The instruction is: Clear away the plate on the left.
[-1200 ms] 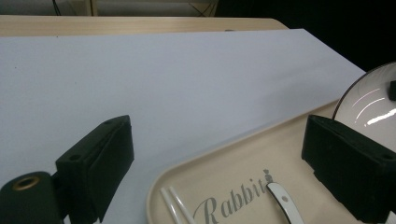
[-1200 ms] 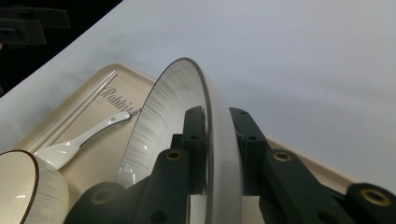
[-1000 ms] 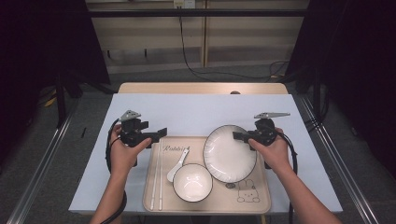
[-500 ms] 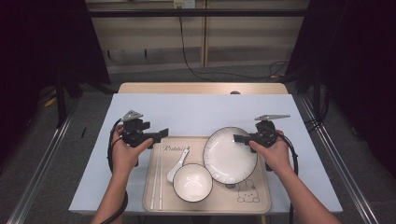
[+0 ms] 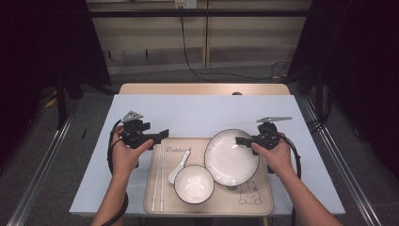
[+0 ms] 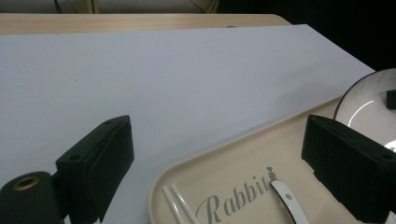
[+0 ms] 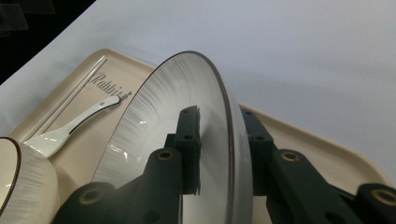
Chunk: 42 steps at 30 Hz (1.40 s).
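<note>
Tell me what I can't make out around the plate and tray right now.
- Plate: its underside and whether it has left the tray, hidden by its own rim in the right gripper view.
- Plate's right half: cut off by the left gripper view's edge.
- Drawing on the tray: too small in the high view.

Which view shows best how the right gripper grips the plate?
The right gripper view: the right gripper has one jaw on each face of the plate rim, pads pressing it. The high view shows the whole plate on the tray, the grip small. The left gripper view catches a sliver of the plate.
</note>
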Motion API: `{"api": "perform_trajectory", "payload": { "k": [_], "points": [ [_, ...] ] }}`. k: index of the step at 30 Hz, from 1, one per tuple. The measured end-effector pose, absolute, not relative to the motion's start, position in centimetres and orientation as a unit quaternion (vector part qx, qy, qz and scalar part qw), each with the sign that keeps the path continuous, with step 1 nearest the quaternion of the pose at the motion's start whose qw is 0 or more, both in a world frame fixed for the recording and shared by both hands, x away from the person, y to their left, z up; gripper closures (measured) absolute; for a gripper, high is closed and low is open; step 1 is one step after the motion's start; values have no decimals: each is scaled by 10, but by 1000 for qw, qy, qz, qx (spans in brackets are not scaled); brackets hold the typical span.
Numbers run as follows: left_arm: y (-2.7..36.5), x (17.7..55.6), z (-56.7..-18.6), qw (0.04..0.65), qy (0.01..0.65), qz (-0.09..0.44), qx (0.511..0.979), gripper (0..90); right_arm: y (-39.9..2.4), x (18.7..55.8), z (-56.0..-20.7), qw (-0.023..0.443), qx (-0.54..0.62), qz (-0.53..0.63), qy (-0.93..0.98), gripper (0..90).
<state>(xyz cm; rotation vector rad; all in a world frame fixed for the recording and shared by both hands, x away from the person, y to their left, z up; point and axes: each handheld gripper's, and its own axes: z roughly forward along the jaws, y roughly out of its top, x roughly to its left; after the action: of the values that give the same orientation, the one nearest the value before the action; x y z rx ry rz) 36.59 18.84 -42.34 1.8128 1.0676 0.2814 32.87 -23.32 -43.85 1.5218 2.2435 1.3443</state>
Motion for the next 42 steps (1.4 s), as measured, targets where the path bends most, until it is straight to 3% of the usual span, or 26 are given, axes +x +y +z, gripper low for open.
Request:
{"api": "perform_trajectory", "payload": {
  "k": [42],
  "points": [
    [189, 366, -424, 488, 441, 116, 744, 92, -245, 331, -456, 78, 510, 415, 749, 638]
  ]
}}
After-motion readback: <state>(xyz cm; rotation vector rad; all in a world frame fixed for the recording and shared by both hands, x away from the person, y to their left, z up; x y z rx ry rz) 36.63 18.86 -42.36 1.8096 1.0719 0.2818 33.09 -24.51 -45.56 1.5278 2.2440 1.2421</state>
